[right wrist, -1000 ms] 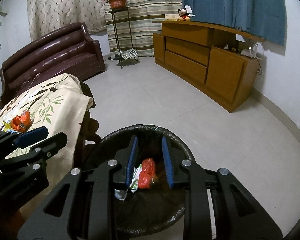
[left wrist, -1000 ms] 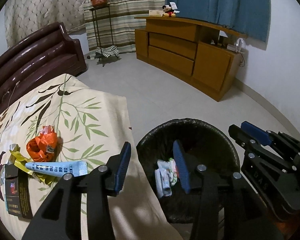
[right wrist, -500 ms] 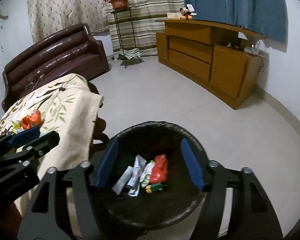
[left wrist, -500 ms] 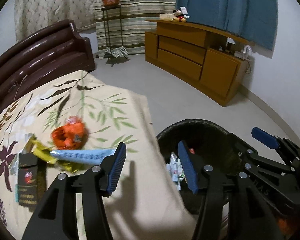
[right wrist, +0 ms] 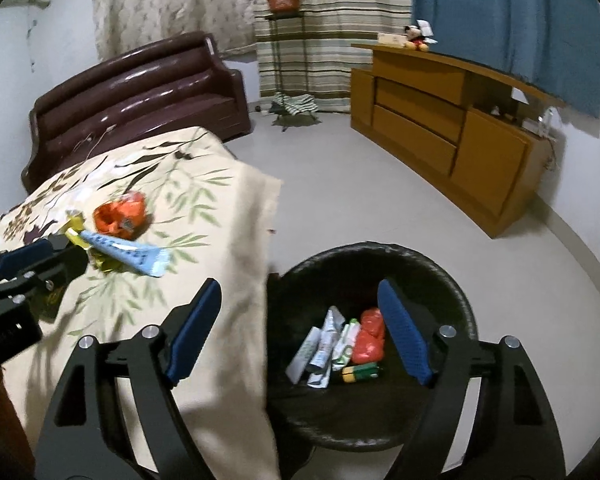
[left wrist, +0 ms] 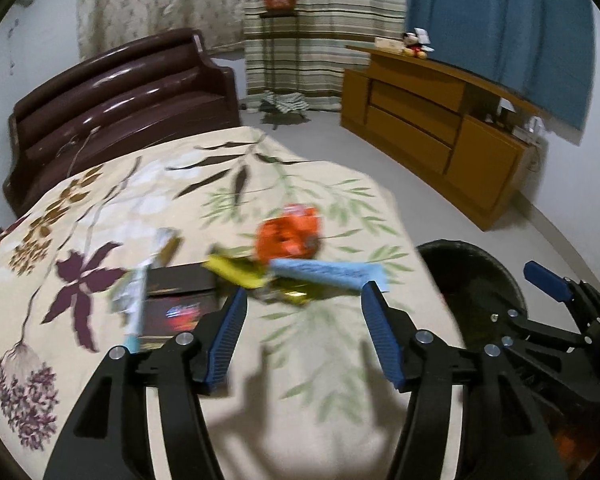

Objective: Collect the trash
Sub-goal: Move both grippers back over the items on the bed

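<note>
On the floral-cloth tabletop [left wrist: 100, 220], left of the black bin [right wrist: 452, 280], my left tongs [left wrist: 304, 340] hang wide open and empty just short of the blue tube [left wrist: 324, 274], yellow wrapper [left wrist: 234, 270] and orange wrapper [left wrist: 290, 236]. My right tongs [right wrist: 300, 332] gape empty above the bin's rim, discarded trash [right wrist: 340, 344] inside.

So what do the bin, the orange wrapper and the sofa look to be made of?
Bin: black, seemingly a woven basket with a dark liner; textured rim. Orange wrapper: thin crumpled plastic film, slightly shiny. Sofa: dark brown leather or leatherette, with glossy highlights.
</note>
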A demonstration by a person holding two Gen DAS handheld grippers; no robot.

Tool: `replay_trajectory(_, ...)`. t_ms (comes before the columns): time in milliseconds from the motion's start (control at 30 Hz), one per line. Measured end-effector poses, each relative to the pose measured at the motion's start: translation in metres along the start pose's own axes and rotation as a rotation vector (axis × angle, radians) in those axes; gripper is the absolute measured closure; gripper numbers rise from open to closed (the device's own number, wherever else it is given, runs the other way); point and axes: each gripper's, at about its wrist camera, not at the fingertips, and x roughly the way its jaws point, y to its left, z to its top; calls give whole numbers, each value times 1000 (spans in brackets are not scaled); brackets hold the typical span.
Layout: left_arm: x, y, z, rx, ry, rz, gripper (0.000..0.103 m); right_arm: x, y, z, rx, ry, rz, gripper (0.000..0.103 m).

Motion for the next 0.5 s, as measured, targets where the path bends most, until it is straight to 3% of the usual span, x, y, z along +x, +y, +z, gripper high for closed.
replay_trajectory(267, -3, 49, -10, -80, 19, 67, 44, 1, 30, 5, -45, 6, 42, 24)
replay_trajectory(500, 3, 55, -19, -95, 49, 63, 44, 1, 38, 4, -59, 15, 43, 24)
